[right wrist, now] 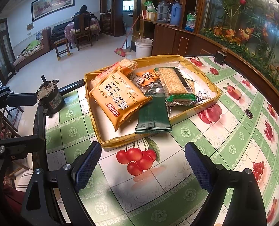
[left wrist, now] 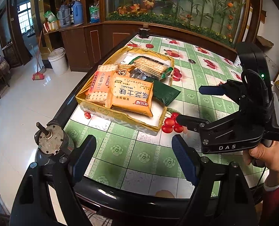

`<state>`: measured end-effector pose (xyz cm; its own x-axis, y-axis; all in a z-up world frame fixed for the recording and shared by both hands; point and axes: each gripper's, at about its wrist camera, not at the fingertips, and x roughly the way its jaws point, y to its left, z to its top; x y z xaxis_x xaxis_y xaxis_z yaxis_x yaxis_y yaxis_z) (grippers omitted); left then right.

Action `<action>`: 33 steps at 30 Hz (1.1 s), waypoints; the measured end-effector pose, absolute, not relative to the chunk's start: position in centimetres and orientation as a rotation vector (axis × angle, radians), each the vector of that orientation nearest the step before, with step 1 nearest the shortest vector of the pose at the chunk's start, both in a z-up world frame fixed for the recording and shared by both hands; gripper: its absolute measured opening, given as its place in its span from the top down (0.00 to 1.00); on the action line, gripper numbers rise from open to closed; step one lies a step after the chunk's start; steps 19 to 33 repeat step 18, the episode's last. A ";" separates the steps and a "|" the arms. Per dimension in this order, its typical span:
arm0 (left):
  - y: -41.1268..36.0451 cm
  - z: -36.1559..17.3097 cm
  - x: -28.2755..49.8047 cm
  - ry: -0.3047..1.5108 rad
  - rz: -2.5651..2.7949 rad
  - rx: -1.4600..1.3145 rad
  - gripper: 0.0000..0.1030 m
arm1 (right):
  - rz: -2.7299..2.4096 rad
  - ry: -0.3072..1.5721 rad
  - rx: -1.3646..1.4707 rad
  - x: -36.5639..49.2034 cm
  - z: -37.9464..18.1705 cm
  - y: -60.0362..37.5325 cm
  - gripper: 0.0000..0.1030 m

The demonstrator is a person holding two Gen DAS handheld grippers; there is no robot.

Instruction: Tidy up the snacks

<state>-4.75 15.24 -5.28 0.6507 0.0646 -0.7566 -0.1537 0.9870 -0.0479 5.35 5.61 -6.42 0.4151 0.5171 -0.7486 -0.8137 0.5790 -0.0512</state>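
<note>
the tablecloth (right wrist: 177,197) is showing as glossy printed plastic. the tray (right wrist: 211,96) is looking like gold-coloured card with creased edges. the packets (right wrist: 118,101) are shining as smooth plastic film. the finger pads (right wrist: 86,165) are appearing as matt, finely ribbed blue rubber.

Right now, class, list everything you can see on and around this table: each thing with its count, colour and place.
Tray: one, yellow, on the table near its far-left edge.
Large biscuit pack: one, orange, on top of the pile in the tray.
Green packet: one, dark green, hanging over the tray's near rim.
Cracker pack: one, clear with green ends, right half of tray.
Motor: one, grey and black, table's left corner.
Tablecloth: one, green checks with red fruit, covering the table.
Bucket: one, white, on the floor.
Broom: one, red, by the bucket.
Left tongs: open, empty.
Right tongs: open, empty.
</note>
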 end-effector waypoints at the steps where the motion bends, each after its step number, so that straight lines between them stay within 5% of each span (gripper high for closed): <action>1: 15.3 -5.3 -4.7 0.855 0.124 -0.111 0.19 | 0.872 0.756 -0.447 5.4 -6.4 5.6 0.11; 33: 15.6 -5.5 -4.7 0.872 0.128 -0.115 0.20 | 0.878 0.751 -0.482 5.3 -6.4 6.3 0.11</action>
